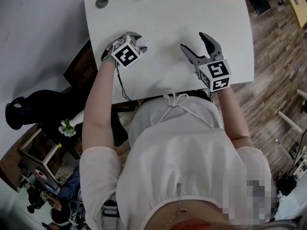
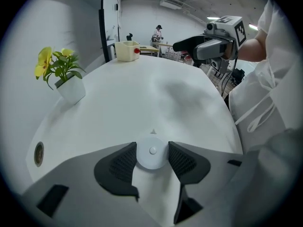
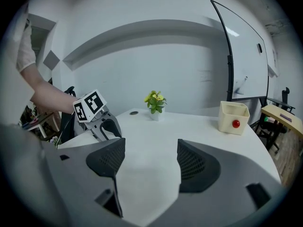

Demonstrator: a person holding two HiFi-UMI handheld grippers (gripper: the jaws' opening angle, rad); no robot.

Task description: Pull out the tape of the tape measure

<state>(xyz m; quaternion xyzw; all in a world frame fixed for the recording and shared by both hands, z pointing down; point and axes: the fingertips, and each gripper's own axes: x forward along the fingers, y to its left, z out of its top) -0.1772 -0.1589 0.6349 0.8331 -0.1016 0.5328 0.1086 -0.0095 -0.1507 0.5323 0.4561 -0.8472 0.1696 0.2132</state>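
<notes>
Sitting between two ribbed pads: tape measure [image 2: 152,151], a small round white disc with its centre stud facing up. It seems to lie flat on the left half of the tabletop [image 1: 168,13], back from the near edge. Round body, so no long axis to speak of.

Left claw [image 2: 152,159] is at a middling width, clamped on the disc, one pad against each side of its rim.

A tiny pointed nub [image 2: 152,132] shows just past the disc's far rim, on the side away from the left claw. Probably the tape's end tab, but too small to be sure.

Right claw [image 1: 192,41] is wide and empty, with only bare tabletop between its pads. It hovers over the right half, well apart from the disc, tips angled towards the far edge.

Judgement: left claw anchors the body, so the pull falls to the right claw. The nub lies to that claw's left, on the disc's open far side. Approach from there and draw the tape away from the left claw's hold.
</notes>
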